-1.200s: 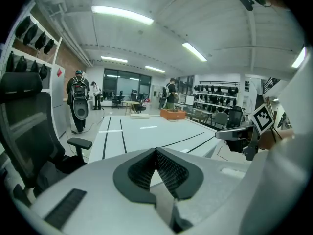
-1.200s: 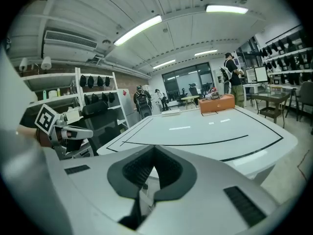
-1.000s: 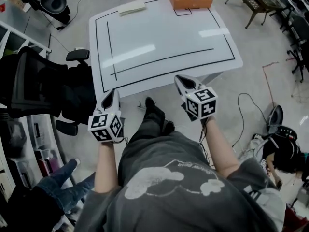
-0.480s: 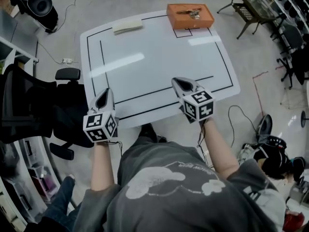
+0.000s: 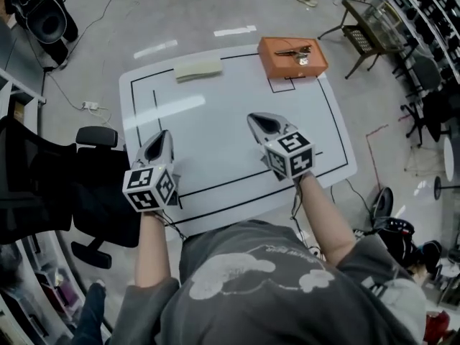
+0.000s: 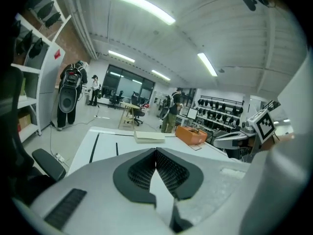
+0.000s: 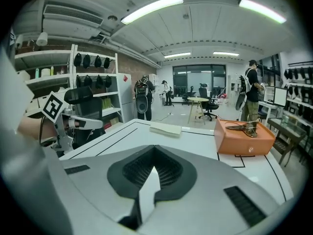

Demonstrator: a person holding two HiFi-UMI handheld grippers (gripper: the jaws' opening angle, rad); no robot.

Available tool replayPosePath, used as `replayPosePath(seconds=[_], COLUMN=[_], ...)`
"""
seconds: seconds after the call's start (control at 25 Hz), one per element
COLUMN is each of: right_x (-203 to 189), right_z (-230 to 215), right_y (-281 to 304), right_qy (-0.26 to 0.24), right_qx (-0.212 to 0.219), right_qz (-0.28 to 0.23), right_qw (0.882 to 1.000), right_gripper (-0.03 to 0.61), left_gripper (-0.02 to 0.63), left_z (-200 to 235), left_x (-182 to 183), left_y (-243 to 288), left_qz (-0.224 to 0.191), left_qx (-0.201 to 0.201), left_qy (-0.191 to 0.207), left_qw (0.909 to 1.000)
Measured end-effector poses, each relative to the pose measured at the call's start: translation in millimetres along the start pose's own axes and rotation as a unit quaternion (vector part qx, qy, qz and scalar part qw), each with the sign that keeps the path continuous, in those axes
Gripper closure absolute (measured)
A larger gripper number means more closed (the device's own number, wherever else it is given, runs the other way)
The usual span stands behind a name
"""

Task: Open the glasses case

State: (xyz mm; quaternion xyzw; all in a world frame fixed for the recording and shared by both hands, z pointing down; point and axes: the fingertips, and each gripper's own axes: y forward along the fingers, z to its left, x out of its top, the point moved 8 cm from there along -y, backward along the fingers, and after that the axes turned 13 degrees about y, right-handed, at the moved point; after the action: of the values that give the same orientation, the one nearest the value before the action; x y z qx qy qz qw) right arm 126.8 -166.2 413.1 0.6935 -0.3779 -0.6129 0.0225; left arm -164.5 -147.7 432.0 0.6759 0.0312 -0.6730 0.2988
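Note:
A flat pale cream case (image 5: 198, 69) lies near the far left edge of the white table (image 5: 215, 142). It also shows in the left gripper view (image 6: 149, 137) and the right gripper view (image 7: 166, 128). An orange box (image 5: 291, 57) (image 7: 243, 136) (image 6: 190, 134) sits at the far right corner with a metal object (image 5: 296, 52) on top. My left gripper (image 5: 159, 139) (image 6: 155, 151) hovers shut and empty over the table's near left edge. My right gripper (image 5: 253, 118) (image 7: 154, 148) is shut and empty over the near middle, well short of both objects.
Black tape lines mark the tabletop. A black office chair (image 5: 50, 185) stands close on the left and a wooden chair (image 5: 374, 13) beyond the far right corner. Cables and gear (image 5: 392, 214) lie on the floor at right. A person (image 7: 252, 92) stands beyond the table.
The person has stepped up to the table. Both grippers moved forward from in front of the near edge to over the tabletop, still shut.

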Motion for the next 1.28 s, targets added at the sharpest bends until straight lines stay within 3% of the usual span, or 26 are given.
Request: replayPosePath(seconds=[0.36, 0.68, 0.84, 1.28], right_x=[38, 65, 71, 79], right_z=[-18, -56, -65, -66], right_y=[47, 103, 130, 198], right_qy=[-0.021, -0.053, -0.094, -0.186], right_qx=[-0.002, 0.019, 0.039, 0.105], right_qz=[0.01, 0.026, 0.043, 0.086], right_qw=[1.0, 0.998, 0.994, 0.973], right_gripper=[0.578, 0.578, 0.577, 0.417], left_gripper=[0.611, 0.611, 0.611, 0.611], left_z=[27, 39, 36, 34], left_x=[20, 30, 33, 38], left_y=[41, 70, 88, 141], left_qz=[-0.003, 0.02, 0.031, 0.059], left_qx=[-0.005, 0.046, 0.065, 0.067], left_qy=[0.001, 0.005, -0.001, 0.001], left_qw=[1.0, 0.9987, 0.9974, 0.996])
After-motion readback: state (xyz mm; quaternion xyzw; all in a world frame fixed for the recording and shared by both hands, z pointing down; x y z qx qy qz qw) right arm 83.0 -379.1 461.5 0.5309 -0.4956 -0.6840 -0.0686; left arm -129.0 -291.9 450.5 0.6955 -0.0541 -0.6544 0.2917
